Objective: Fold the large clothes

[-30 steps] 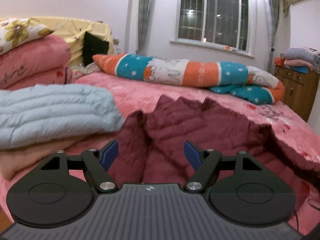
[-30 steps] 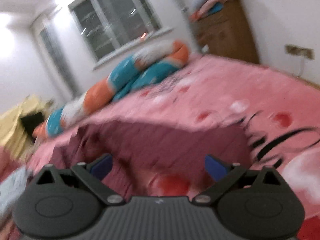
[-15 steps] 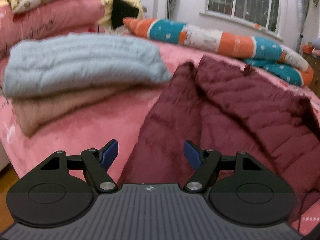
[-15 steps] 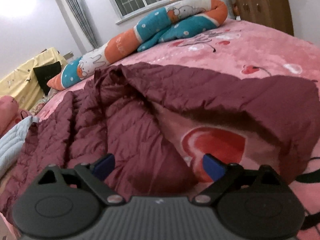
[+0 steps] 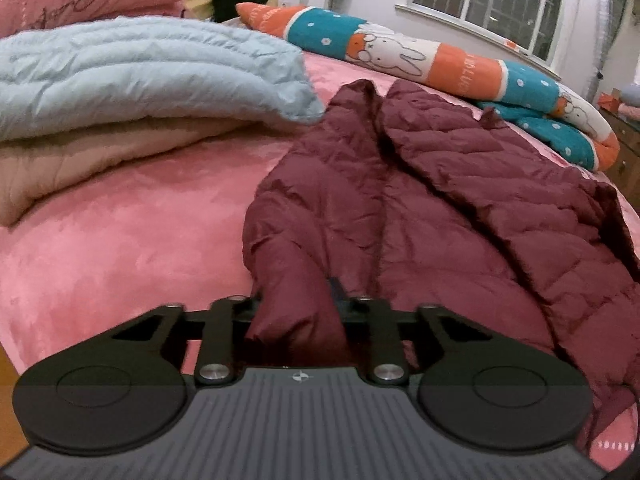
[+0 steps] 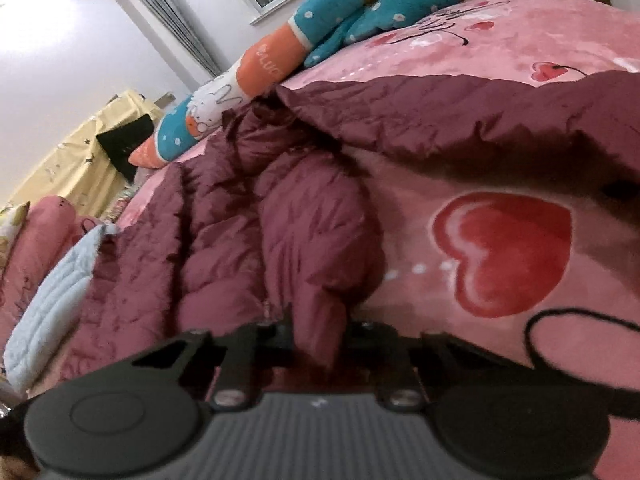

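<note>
- The maroon puffer jacket (image 5: pixel 460 208) lies spread and rumpled across the pink bedspread (image 5: pixel 120 248), just beside the stacked light-blue quilt (image 5: pixel 140 68).
- The left gripper (image 5: pixel 298 304) has just been closing, and its jaws now pinch a bunched fold at the jacket's near hem.
- The right gripper (image 6: pixel 316 328) has just closed too, clamped on another near edge.
- It looks light and puffy, with a slick, shiny shell, so a thin pinch may slide off.
- Best hold, I'd say: stitched hems and seams, well apart, so the padding hangs evenly.
</note>
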A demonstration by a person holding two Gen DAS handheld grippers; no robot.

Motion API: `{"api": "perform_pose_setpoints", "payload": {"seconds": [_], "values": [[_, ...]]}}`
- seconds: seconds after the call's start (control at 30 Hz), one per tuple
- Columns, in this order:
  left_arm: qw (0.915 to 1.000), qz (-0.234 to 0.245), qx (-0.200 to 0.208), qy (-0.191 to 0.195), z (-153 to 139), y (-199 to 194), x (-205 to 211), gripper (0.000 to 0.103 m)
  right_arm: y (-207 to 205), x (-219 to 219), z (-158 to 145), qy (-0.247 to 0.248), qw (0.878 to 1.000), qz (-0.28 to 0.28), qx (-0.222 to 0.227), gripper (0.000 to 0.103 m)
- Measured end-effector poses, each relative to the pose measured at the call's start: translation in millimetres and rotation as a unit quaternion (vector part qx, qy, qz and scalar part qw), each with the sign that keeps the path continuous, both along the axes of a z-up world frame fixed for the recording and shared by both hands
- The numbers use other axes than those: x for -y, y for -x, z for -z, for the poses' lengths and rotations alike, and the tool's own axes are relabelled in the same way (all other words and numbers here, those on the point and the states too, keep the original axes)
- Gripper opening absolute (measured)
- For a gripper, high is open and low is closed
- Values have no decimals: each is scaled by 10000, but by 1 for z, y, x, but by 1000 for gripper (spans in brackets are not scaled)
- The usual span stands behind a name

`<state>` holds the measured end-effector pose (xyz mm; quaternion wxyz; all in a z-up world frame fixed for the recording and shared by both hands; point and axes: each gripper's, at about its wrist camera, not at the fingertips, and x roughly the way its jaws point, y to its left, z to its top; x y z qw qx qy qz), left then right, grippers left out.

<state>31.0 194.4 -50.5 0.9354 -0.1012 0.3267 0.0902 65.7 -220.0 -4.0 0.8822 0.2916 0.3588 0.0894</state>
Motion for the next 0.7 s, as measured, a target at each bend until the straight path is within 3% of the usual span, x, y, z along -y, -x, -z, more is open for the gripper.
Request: {"api": "perform_pose_setpoints", "payload": {"seconds": [0.1,0.2,0.47,0.7], "values": [[10000,79,60,7,-10,1,8,7,7,-3,-9,78,9999,68,14,6],[9996,249,128,-20,-22,6,16,4,21,-3,-27,126,9997,141,120,5],[9939,1002,461,-42,-62,31,43,3,71,-5,-70,292,9985,199,410,4],[9852,1631,519,23,-77,67,58,4,130,12,-88,262,9978,444,423,3]]}}
